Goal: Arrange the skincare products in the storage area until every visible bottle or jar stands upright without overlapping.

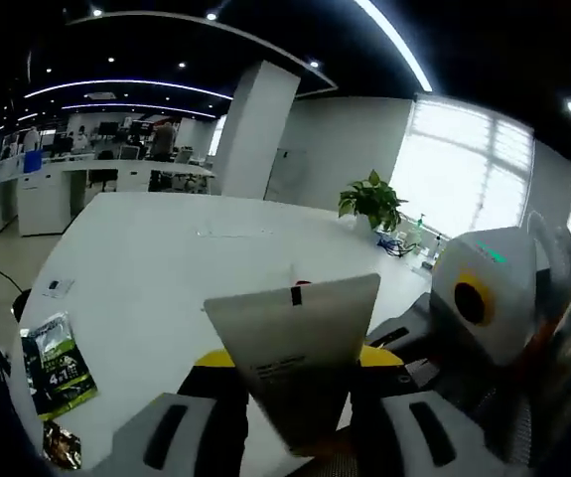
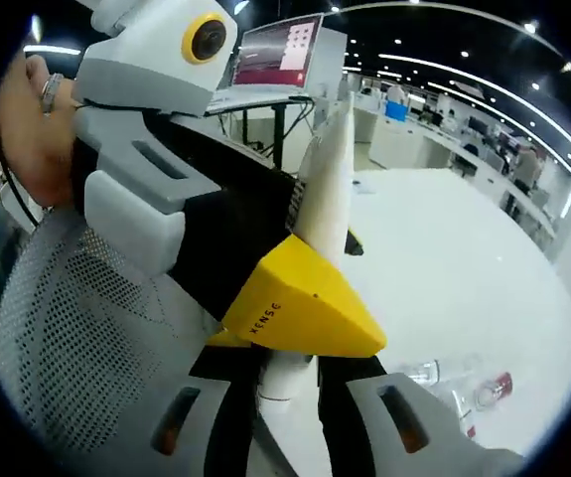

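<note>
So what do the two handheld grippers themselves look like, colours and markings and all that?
The left gripper has light grey jaws with dark slots, black inner faces and yellow tips. In the right gripper view, its body is black and grey with a yellow wedge bearing small dark lettering. The right gripper has matching grey slotted jaws. A ring sits on the person's finger.
</note>
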Demonstrator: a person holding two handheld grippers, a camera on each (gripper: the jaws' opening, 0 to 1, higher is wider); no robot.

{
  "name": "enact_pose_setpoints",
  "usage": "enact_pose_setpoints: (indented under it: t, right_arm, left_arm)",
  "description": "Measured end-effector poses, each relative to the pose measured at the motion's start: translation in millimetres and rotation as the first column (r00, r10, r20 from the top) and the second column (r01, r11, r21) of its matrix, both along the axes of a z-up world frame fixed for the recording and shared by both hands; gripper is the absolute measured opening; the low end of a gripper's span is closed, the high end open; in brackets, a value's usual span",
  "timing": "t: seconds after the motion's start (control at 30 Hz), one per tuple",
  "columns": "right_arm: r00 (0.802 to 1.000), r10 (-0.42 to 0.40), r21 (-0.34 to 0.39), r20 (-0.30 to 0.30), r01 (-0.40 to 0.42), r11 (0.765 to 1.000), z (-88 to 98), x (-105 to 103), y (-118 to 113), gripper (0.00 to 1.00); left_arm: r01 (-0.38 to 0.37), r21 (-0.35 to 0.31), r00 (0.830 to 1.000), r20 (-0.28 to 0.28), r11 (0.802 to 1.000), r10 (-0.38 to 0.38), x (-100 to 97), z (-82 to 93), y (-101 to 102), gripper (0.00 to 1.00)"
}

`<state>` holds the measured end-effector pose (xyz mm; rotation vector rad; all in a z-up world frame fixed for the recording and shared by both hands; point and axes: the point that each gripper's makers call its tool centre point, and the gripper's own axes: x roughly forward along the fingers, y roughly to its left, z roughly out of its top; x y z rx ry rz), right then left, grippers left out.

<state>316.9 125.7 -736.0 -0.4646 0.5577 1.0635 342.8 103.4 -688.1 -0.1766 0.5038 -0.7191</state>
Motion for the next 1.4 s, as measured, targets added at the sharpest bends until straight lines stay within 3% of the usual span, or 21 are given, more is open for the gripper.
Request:
enact_pose_setpoints:
  t: [0.03, 0.33, 0.5, 0.7, 0.83, 0.97, 1.03, 1.07, 1.1, 1.17, 1.27, 1.4]
  right_arm:
    - [1.000, 0.000, 0.020, -0.007, 0.000, 1.000, 1.3, 0, 1, 0.21]
    - [0.997, 0.032, 0.139, -0.075, -0.022, 0.990, 7.2, -4, 3, 0.20]
    - [0.985, 0.026, 0.245, -0.168, 0.016, 0.969, 11.1, -3, 3, 0.20]
    - [0.982, 0.047, 0.317, -0.184, 0.014, 0.948, 17.2, -3, 7, 0.25]
    - [0.982, 0.061, 0.315, -0.180, -0.001, 0.949, 16.2, -5, 9, 0.21]
    - [0.972, 0.084, 0.284, -0.221, -0.018, 0.959, 5.3, -14, 13, 0.28]
    - [0.977, 0.139, 0.256, -0.160, -0.095, 0.962, 10.0, -17, 13, 0.23]
    - [0.980, 0.088, 0.262, -0.178, -0.039, 0.964, 10.2, -14, 12, 0.22]
    - [0.983, 0.078, 0.254, -0.165, -0.035, 0.967, 11.2, -13, 11, 0.22]
    - [0.995, 0.048, 0.185, -0.089, -0.030, 0.982, 10.9, -4, 2, 0.20]
    - [0.999, 0.033, 0.077, 0.003, -0.033, 0.996, 5.6, 4, -7, 0.19]
    - [1.000, 0.009, 0.049, 0.017, -0.010, 0.999, 4.7, 6, -7, 0.18]
  left_arm:
    - [0.008, 0.007, 1.000, 0.024, 1.000, -0.008, -0.1, 2.5, 0, 0.39]
    - [0.024, 0.002, 0.999, 0.046, 1.000, -0.024, -1.6, 6.7, -1, 0.38]
    - [0.027, -0.003, 0.999, 0.043, 1.000, -0.027, -1.7, 6.7, -1, 0.38]
    - [0.041, -0.016, 0.998, 0.044, 0.999, -0.041, -3.5, 9.1, -5, 0.38]
    - [0.055, -0.017, 0.997, 0.049, 0.998, -0.054, -6.6, 11.0, -7, 0.38]
    - [0.074, -0.072, 0.995, 0.067, 0.995, -0.069, -11.0, 22.1, -10, 0.38]
    - [0.078, -0.069, 0.995, 0.069, 0.995, -0.073, -11.5, 21.9, -11, 0.38]
    - [0.080, -0.074, 0.995, 0.071, 0.994, -0.075, -12.2, 23.3, -10, 0.38]
    - [0.082, -0.082, 0.994, 0.074, 0.993, -0.076, -12.7, 24.3, -11, 0.39]
    - [0.080, -0.090, 0.995, 0.070, 0.993, -0.074, -12.5, 24.6, -11, 0.40]
    - [0.067, -0.090, 0.998, 0.019, 0.994, -0.065, -11.5, 17.7, -10, 0.41]
    - [0.048, -0.061, 0.998, 0.035, 0.997, -0.046, -11.6, 16.9, -12, 0.42]
